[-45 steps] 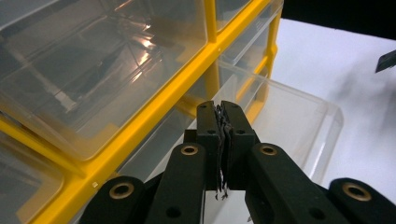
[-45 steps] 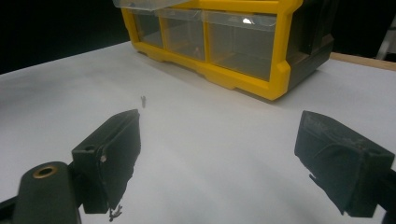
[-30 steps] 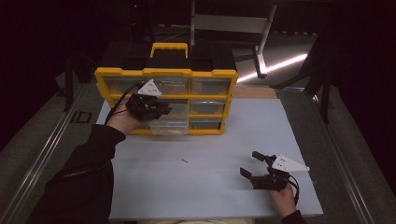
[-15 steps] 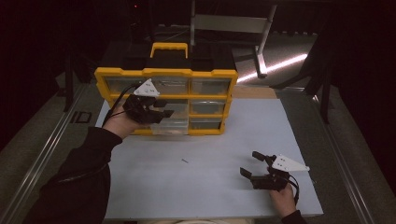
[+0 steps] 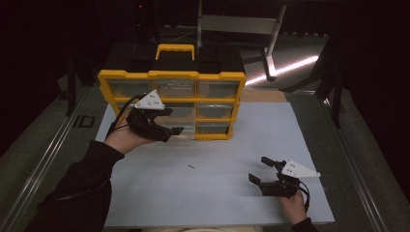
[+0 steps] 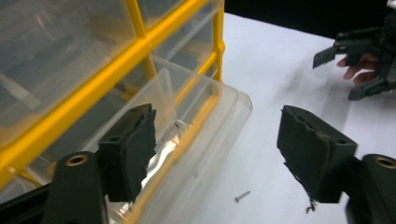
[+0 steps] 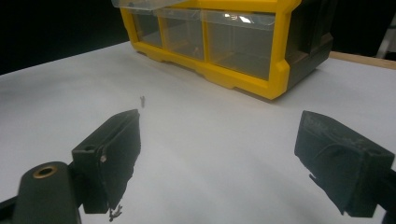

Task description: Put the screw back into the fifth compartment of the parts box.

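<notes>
The left tool [image 5: 175, 121], jaws just opened and released, is held beside a pulled-out clear plastic drawer [image 6: 196, 116]; the right tool [image 5: 258, 169] is held open on the white desk [image 5: 217, 193].

no lettering, label, brand or number can be read on the yellow plastic drawer cabinet [image 5: 171, 104] at upper centre of the frame.

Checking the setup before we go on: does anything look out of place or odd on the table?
Yes. One small screw lies loose on the white mat, apart from the yellow organizer. A clear drawer in the bottom row is pulled partly out, by the open left claw, while the other drawers sit flush.
</notes>
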The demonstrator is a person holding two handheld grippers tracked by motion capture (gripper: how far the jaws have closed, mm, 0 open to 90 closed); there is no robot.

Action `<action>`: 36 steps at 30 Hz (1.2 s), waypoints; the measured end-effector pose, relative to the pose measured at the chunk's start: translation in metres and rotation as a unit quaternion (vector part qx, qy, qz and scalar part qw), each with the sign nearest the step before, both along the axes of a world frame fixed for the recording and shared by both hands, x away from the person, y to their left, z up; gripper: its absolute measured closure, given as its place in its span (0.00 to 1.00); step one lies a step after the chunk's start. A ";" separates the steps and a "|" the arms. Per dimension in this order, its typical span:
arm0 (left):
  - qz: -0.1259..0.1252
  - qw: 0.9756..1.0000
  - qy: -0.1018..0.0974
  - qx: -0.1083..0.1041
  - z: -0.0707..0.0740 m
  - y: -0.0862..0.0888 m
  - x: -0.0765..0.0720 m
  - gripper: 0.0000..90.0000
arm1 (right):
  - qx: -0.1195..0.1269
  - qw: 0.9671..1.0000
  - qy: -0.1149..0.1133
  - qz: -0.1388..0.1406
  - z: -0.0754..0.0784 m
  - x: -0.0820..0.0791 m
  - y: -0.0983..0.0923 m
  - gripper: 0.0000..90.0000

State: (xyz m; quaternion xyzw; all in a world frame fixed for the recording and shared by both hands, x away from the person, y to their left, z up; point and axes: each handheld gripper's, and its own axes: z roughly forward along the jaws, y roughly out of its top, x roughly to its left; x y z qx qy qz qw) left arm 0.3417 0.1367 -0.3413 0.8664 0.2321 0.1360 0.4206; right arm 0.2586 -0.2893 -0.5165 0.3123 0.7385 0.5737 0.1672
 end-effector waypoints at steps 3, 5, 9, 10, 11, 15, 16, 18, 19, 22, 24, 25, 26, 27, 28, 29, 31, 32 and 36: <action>-0.002 1.000 0.003 -0.002 -0.003 0.000 -0.004 0.25 | -0.001 1.000 0.000 0.000 0.000 0.000 0.000 0.16; -0.007 1.000 0.006 -0.009 -0.006 -0.001 -0.007 0.24 | -0.001 1.000 0.001 0.001 0.000 0.000 0.000 0.16; -0.018 1.000 0.007 -0.010 -0.013 -0.005 -0.015 0.24 | 0.000 1.000 0.001 0.001 0.000 -0.001 0.001 0.16; -0.022 1.000 0.005 -0.010 -0.015 -0.006 -0.017 0.24 | -0.001 1.000 0.001 0.001 0.000 -0.001 0.001 0.16; -0.026 1.000 -0.001 -0.011 -0.017 -0.008 -0.020 0.23 | 0.000 1.000 0.001 0.001 0.000 0.000 0.000 0.16; -0.034 0.999 -0.007 -0.015 -0.018 -0.013 -0.027 0.23 | 0.001 1.000 0.001 0.001 0.000 0.000 0.000 0.16; -0.039 0.999 -0.009 -0.017 -0.018 -0.014 -0.030 0.23 | 0.000 1.000 0.001 0.001 0.000 0.000 0.000 0.16; -0.048 0.999 -0.011 -0.017 -0.018 -0.017 -0.034 0.23 | 0.000 1.000 0.001 0.001 0.000 0.000 0.001 0.16; -0.054 0.998 -0.011 -0.016 -0.018 -0.018 -0.036 0.23 | 0.000 1.000 0.001 0.001 0.000 0.000 0.001 0.16; -0.062 0.998 -0.010 -0.017 -0.021 -0.022 -0.039 0.23 | 0.000 1.000 0.001 0.001 0.000 0.000 0.001 0.16; -0.068 0.997 -0.010 -0.019 -0.023 -0.024 -0.041 0.23 | -0.001 1.000 0.002 0.002 0.001 -0.001 0.001 0.16; -0.072 0.997 -0.009 -0.020 -0.024 -0.025 -0.042 0.23 | -0.001 1.000 0.002 0.002 0.001 -0.001 0.001 0.16; -0.074 0.997 -0.010 -0.018 -0.025 -0.027 -0.043 0.23 | 0.000 1.000 0.002 0.002 0.001 -0.001 0.000 0.16; -0.078 0.997 -0.011 -0.016 -0.027 -0.028 -0.044 0.23 | 0.000 1.000 0.002 0.002 0.000 0.000 0.000 0.16; -0.082 0.997 -0.009 -0.015 -0.028 -0.029 -0.045 0.23 | 0.000 1.000 0.002 0.002 0.000 0.000 0.000 0.16; -0.084 0.996 -0.007 -0.015 -0.030 -0.031 -0.046 0.23 | 0.000 1.000 0.002 0.002 0.000 -0.001 0.000 0.16; -0.093 0.996 -0.005 -0.013 -0.034 -0.033 -0.047 0.23 | 0.000 1.000 0.002 0.002 0.000 0.000 0.000 0.16; -0.095 0.995 -0.003 -0.014 -0.036 -0.034 -0.047 0.23 | 0.000 1.000 0.002 0.002 0.000 0.000 0.000 0.16; -0.108 0.994 0.003 -0.008 -0.045 -0.038 -0.047 0.24 | -0.001 1.000 0.002 0.003 0.000 -0.001 0.001 0.16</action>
